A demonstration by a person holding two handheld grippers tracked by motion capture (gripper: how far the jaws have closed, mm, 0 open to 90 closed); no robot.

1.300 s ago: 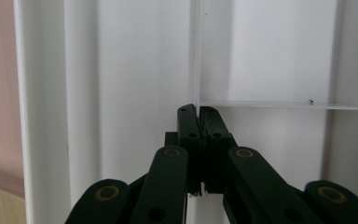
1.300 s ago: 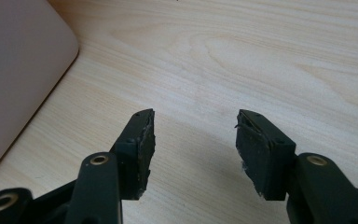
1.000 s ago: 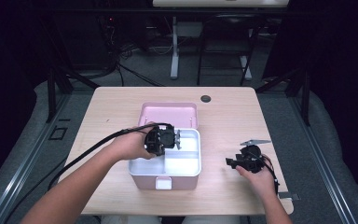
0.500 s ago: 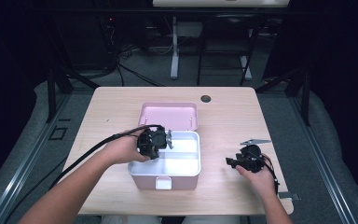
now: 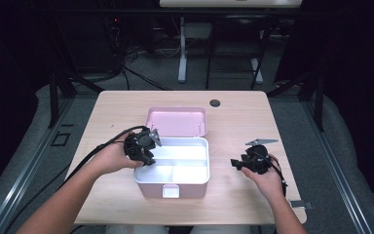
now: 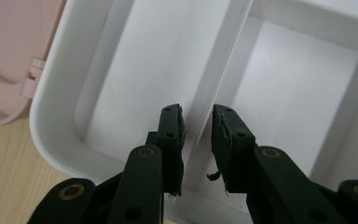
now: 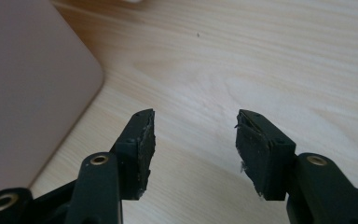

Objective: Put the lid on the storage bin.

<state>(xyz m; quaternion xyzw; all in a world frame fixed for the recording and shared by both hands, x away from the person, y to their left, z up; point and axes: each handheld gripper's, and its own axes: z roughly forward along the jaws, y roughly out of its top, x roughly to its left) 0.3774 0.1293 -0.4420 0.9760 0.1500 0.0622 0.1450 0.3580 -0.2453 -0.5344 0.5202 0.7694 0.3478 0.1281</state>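
One pink box (image 5: 173,184), two grippers: left (image 6: 198,122) fingers slightly parted, right (image 7: 195,128) spread.

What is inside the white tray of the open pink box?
The white tray has dividers and its visible compartments look empty. The left gripper hangs over its left end and covers part of the floor there, so that part cannot be checked.

My left tool (image 5: 143,145) hangs with jaws narrowly parted; my right tool (image 5: 247,163), low, gapes wider.
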